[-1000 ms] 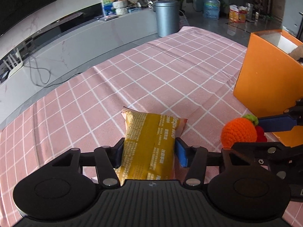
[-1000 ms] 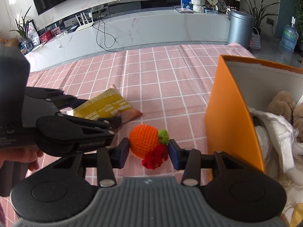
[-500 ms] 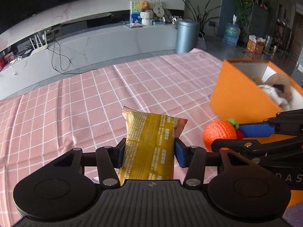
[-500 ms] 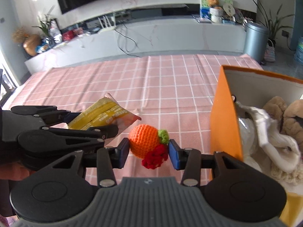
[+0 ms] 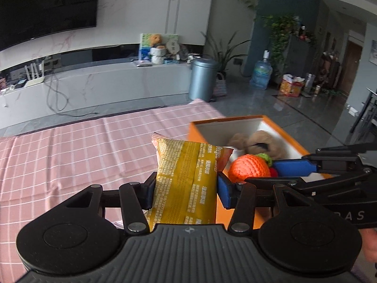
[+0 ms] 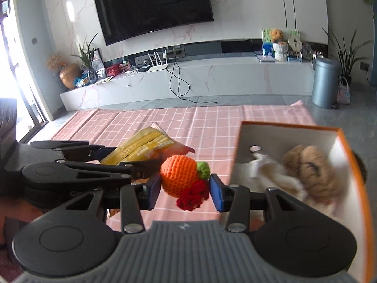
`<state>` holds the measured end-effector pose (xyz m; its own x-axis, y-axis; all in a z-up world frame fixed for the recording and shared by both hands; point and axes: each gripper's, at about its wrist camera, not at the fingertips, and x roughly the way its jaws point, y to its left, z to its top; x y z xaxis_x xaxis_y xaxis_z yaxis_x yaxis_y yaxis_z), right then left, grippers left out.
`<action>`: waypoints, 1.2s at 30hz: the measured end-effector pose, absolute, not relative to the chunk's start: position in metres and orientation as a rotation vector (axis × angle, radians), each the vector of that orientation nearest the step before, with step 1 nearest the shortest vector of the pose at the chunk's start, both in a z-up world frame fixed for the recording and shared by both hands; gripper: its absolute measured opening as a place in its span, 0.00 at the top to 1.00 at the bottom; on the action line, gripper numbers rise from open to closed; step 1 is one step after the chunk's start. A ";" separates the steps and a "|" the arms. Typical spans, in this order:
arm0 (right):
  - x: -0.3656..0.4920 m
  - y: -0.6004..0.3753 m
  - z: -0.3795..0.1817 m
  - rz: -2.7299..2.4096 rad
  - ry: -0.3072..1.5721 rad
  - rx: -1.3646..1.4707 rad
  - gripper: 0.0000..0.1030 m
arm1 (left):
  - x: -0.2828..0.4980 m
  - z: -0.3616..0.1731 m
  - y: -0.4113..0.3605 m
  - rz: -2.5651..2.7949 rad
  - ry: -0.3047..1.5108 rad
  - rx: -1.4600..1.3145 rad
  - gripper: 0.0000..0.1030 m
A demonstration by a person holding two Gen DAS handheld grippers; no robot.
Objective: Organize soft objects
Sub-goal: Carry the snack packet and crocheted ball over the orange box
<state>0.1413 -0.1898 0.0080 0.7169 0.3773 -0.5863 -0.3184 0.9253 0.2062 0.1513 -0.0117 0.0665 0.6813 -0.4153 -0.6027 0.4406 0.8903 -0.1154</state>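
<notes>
My left gripper (image 5: 186, 189) is shut on a yellow snack packet (image 5: 188, 176), held in the air above the pink checked tablecloth (image 5: 70, 155). My right gripper (image 6: 185, 189) is shut on an orange crocheted fruit (image 6: 180, 178) with a green leaf and red berries. In the left wrist view that fruit (image 5: 249, 169) hangs over the near edge of the open orange box (image 5: 202, 129). The box (image 6: 353, 165) holds a brown plush toy (image 6: 308, 165) and a white cloth (image 6: 271, 172). The packet (image 6: 146, 148) and the left gripper's fingers (image 6: 77, 165) show left of the fruit.
The table ends just beyond the box; past it lie a grey floor, a metal bin (image 5: 203, 79) and a water bottle (image 5: 261, 73). A long white TV bench (image 6: 188, 75) with cables runs along the back wall. Pink cloth lies bare to the left.
Both grippers have risen and swung right toward the orange box, each keeping its hold. The box's inside with the plush toy has come into view below them.
</notes>
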 end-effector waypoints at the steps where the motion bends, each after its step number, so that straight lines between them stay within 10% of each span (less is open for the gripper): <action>1: 0.137 -0.198 0.012 0.389 0.667 0.078 0.57 | 0.146 0.068 -0.020 -0.500 0.666 0.043 0.44; 36: 0.192 -0.306 -0.053 0.407 1.116 -0.588 0.50 | 0.176 0.019 -0.163 -0.705 0.934 0.059 0.44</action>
